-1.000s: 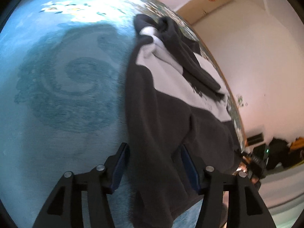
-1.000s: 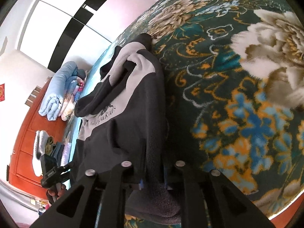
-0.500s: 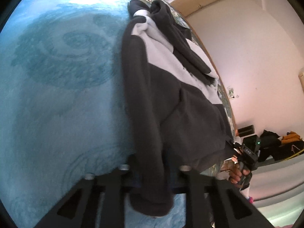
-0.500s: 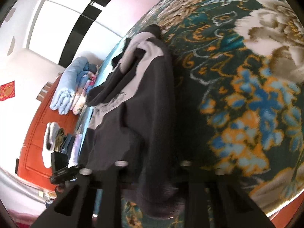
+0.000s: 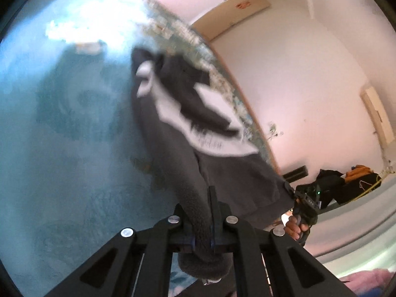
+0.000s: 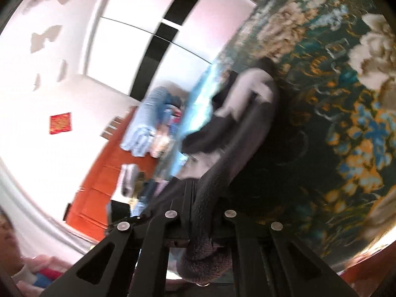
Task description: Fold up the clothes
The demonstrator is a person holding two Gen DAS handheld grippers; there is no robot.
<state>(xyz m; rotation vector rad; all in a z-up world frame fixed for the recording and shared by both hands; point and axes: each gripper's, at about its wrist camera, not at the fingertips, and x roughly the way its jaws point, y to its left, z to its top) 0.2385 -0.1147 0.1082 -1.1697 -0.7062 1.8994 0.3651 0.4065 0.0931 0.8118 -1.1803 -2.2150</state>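
Note:
A dark grey fleece top with a pale grey chest panel (image 5: 188, 133) stretches away from me over the blue carpet (image 5: 61, 148). My left gripper (image 5: 201, 225) is shut on its near hem, which bunches below the fingers. In the right wrist view the same top (image 6: 247, 128) lies along the edge of the floral carpet (image 6: 346, 123). My right gripper (image 6: 201, 222) is shut on the other end of the hem and holds it raised. The right gripper and its hand also show in the left wrist view (image 5: 303, 210).
A stack of folded clothes (image 6: 151, 126) lies by an orange cabinet (image 6: 99, 173). Dark bags (image 5: 346, 185) sit by the far wall. A person's face (image 6: 7, 242) is at the lower left edge.
My left gripper has closed on the hem. Both grippers have lifted the hem off the carpet, and both views have tilted up toward the walls.

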